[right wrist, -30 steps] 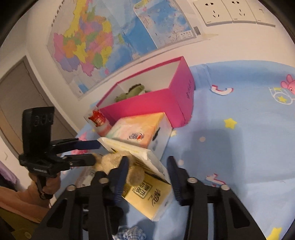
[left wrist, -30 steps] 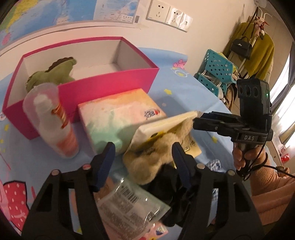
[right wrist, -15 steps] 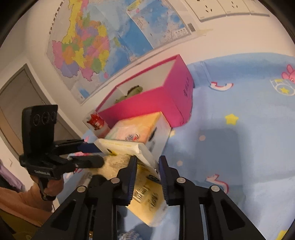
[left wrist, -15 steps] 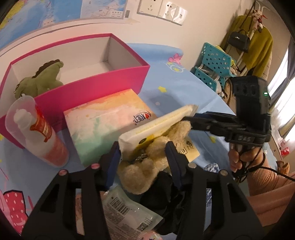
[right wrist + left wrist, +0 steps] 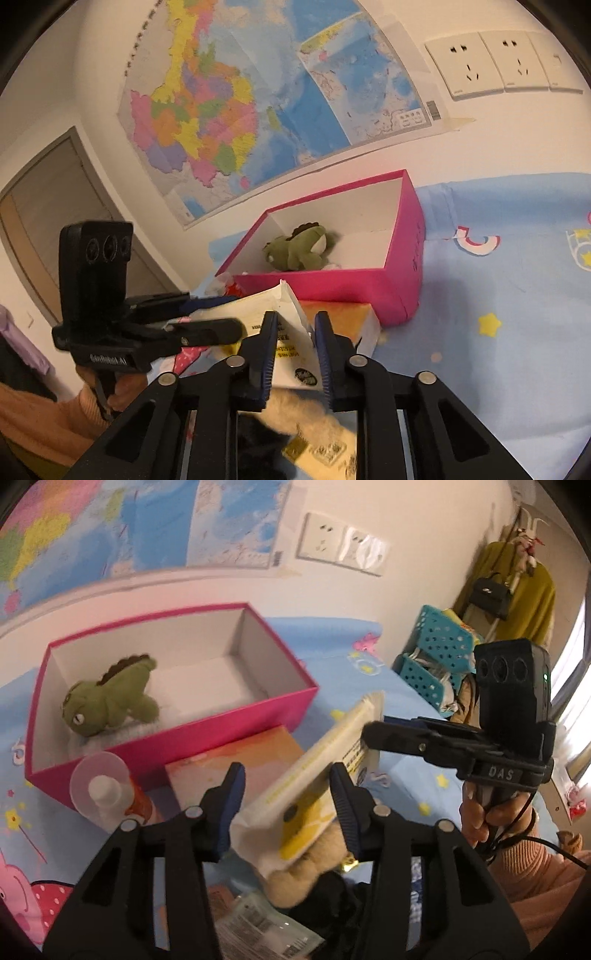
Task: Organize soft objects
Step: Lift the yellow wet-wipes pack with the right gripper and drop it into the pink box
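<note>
Jaws of both grippers have just been closing, and a soft tissue pack (image 5: 314, 775) in white and yellow wrapping is clamped between each pair. Its near end is pinched by the left gripper (image 5: 286, 808), whose blue pads press on both flanks; its far end is nipped by the right gripper (image 5: 295, 354), the jaws being drawn nearly together on the thin edge of the wrapper. The pack is held tilted and clear of the blue cartoon-print tablecloth (image 5: 498, 350). A beige plush toy (image 5: 306, 871) is seen just beneath it, touching its underside, with a dark fabric item (image 5: 328, 901) and a clear printed packet (image 5: 258, 930) nearer still. Beyond the jaws a pastel orange tissue box (image 5: 236, 768) is set against the near wall of an open pink box (image 5: 177, 734). A green plush dinosaur (image 5: 107, 701) is lying inside that box, at its left end. A capped bottle (image 5: 110, 797) with an orange label is standing just left of the tissue box. A map (image 5: 240, 110) and wall sockets (image 5: 491, 62) are fixed on the far wall.
</note>
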The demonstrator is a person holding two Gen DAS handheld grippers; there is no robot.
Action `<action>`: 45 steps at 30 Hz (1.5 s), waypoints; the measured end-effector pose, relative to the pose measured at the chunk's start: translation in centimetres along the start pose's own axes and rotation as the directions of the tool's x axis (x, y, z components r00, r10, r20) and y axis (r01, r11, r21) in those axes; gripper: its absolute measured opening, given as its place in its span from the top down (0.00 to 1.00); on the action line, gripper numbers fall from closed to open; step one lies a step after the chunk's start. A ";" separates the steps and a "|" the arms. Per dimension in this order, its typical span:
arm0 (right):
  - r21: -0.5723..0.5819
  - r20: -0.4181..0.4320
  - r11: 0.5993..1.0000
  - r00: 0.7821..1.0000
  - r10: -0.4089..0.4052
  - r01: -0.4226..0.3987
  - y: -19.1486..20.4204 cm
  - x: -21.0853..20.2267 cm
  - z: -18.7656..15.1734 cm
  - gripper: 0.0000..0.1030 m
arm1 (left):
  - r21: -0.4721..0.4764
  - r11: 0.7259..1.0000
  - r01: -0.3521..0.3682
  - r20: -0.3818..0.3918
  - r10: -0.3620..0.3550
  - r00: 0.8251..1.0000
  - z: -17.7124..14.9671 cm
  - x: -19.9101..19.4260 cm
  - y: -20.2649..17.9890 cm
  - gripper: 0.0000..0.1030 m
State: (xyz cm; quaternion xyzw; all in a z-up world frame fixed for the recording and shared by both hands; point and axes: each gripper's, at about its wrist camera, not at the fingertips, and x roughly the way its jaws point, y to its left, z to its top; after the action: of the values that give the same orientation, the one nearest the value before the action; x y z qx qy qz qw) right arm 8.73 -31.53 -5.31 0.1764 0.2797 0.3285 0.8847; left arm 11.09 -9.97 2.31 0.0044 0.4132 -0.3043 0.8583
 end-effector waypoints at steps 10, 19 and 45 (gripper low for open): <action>0.197 -0.057 0.980 0.998 0.027 -0.015 -5.1 2.7 -1.5 0.93 | -0.009 0.998 -0.070 -0.056 0.069 0.996 -2.7 0.5 1.0 0.34; 0.235 -0.115 0.972 0.992 0.057 -0.029 -5.4 2.8 -2.9 0.72 | -0.046 0.999 0.004 -0.150 -0.011 0.989 -5.0 1.5 0.9 0.60; 0.045 -0.065 0.996 0.995 -0.080 0.083 -1.2 4.5 8.2 0.83 | -0.131 0.991 -0.038 -0.092 0.026 0.995 6.8 0.3 6.2 0.68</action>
State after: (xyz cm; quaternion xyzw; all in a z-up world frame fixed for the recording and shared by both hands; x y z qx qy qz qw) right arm 17.13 -30.41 -1.23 0.1753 0.3223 0.2907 0.8837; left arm 19.30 -6.84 5.12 -0.0324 0.4706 -0.2616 0.8421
